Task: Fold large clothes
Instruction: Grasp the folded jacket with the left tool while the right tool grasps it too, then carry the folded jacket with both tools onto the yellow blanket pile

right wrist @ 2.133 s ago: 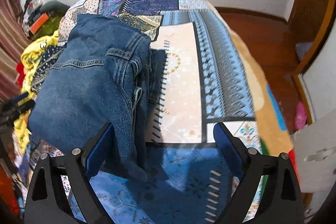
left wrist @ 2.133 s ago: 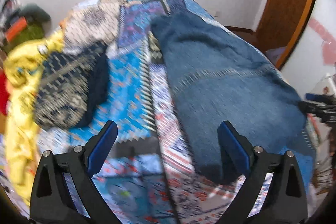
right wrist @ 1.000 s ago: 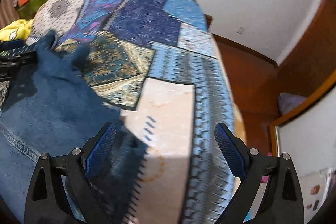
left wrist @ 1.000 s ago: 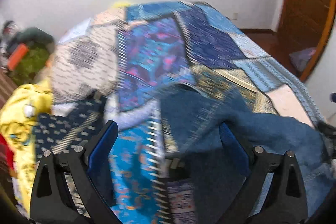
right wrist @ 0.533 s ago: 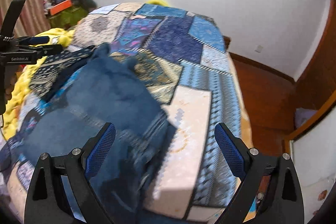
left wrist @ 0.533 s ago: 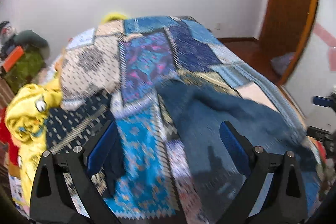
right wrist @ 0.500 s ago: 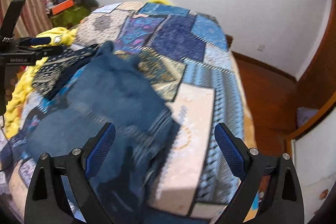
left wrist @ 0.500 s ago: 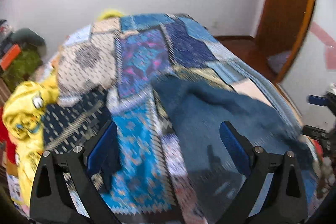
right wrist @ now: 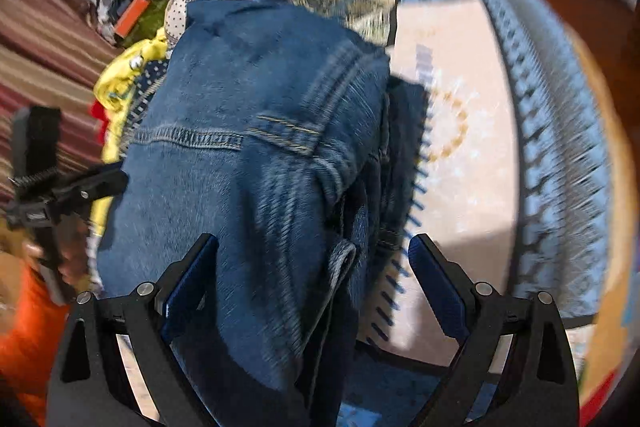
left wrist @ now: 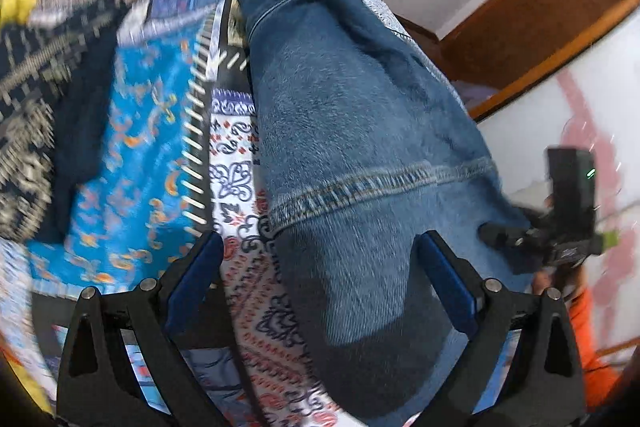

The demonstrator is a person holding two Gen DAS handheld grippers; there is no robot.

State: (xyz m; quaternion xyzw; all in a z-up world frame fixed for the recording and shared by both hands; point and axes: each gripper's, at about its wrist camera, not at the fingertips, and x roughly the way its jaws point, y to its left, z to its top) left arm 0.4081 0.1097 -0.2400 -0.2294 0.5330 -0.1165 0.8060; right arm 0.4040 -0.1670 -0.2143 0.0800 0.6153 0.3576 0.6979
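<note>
Where quilt [left wrist: 132,147] shows, jeans [left wrist: 360,147] lengthwise, hem away from gripper [left wrist: 320,275].

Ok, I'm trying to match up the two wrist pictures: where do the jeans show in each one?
Left wrist: the jeans fill the centre and right, running from the top down between the open fingers of the left gripper.
Right wrist: the jeans fill the centre and left, running down between the open fingers of the right gripper.
Shared landmark: the patchwork bedspread under the jeans.
</note>
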